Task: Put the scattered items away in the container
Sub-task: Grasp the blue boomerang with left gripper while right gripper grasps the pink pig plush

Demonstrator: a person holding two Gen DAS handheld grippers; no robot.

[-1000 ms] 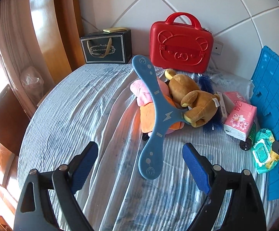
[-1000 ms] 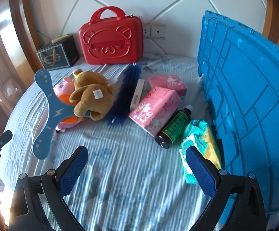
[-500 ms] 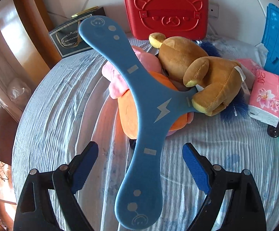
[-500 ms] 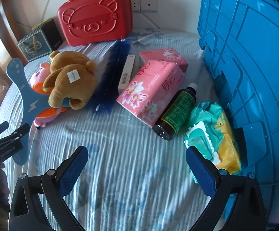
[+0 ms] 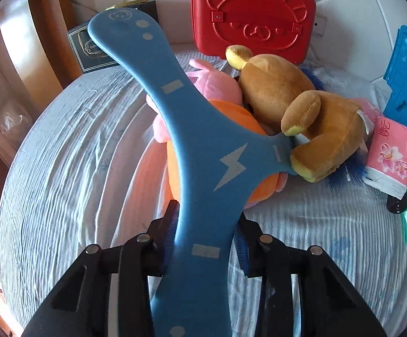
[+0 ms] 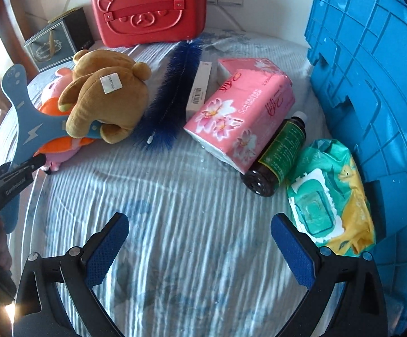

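A round table under a pale blue striped cloth [image 6: 192, 196] is standing against a white panelled wall, with a red bear-faced case [image 5: 252, 16] and a dark gift box [image 6: 56, 42] sitting at the back edge. The left gripper [image 5: 206, 233] is pinching the near arm of a blue three-armed boomerang [image 5: 192, 146], its blue pads pressing against both edges of that arm, while the far arm is rising toward the gift box and the third arm is lying tucked under a brown teddy bear [image 5: 296, 112]. The bear is resting on top of a pink and orange plush toy [image 5: 217, 90], which is also partly lying beneath the boomerang. The right gripper [image 6: 199, 250] is hanging spread wide above bare cloth, touching nothing. Ahead of it, a blue feathery brush [image 6: 172, 92] is lying just beside the bear, and a slim white box [image 6: 200, 84] is lying between the brush and a pink tissue pack [image 6: 240, 115]. A dark bottle with a green label [image 6: 279, 154] is lying on its side, touching the tissue pack, and a green and yellow wet-wipe pack [image 6: 330, 191] is lying against the wall of the blue crate [image 6: 372, 70] on the right. None of the scattered items can be seen lying inside the crate.
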